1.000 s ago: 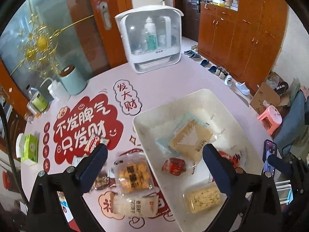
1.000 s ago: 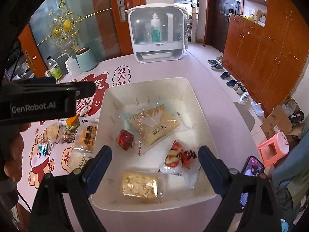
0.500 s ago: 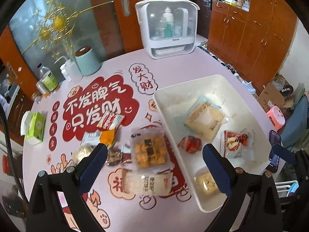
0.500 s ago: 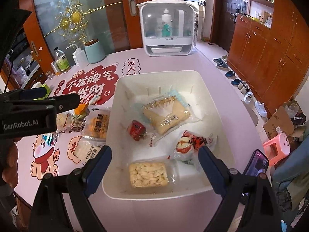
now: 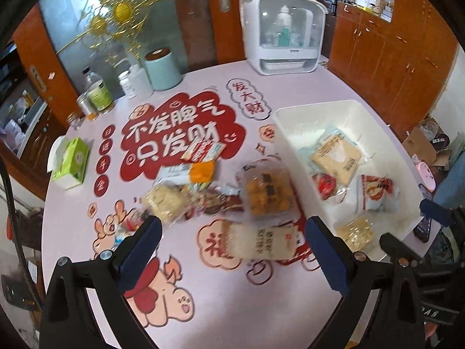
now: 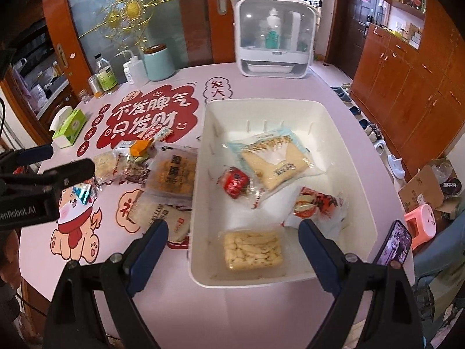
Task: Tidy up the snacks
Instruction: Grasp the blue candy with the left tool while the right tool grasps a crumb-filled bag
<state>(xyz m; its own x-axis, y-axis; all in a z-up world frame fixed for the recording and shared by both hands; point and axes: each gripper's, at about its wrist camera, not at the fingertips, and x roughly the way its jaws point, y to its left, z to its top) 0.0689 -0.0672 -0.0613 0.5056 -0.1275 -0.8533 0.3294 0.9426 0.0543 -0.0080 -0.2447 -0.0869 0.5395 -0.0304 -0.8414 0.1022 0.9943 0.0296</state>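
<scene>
A white bin on the pink table holds several snack packs: a beige cracker pack, a red pack, a red-and-white pack and a pale biscuit pack. Left of the bin lie loose snacks: an orange cookie pack, a white rice-cracker pack and several smaller packs. My left gripper is open and empty above the loose snacks. My right gripper is open and empty above the bin's near end.
A white dispenser cabinet stands at the table's far edge. A teal canister, bottles and a green tissue box stand at the far left. A phone lies right of the bin.
The left gripper has swung left, from over the bin to over the loose snacks. The right gripper has drawn back and up slightly. Both stayed open.
</scene>
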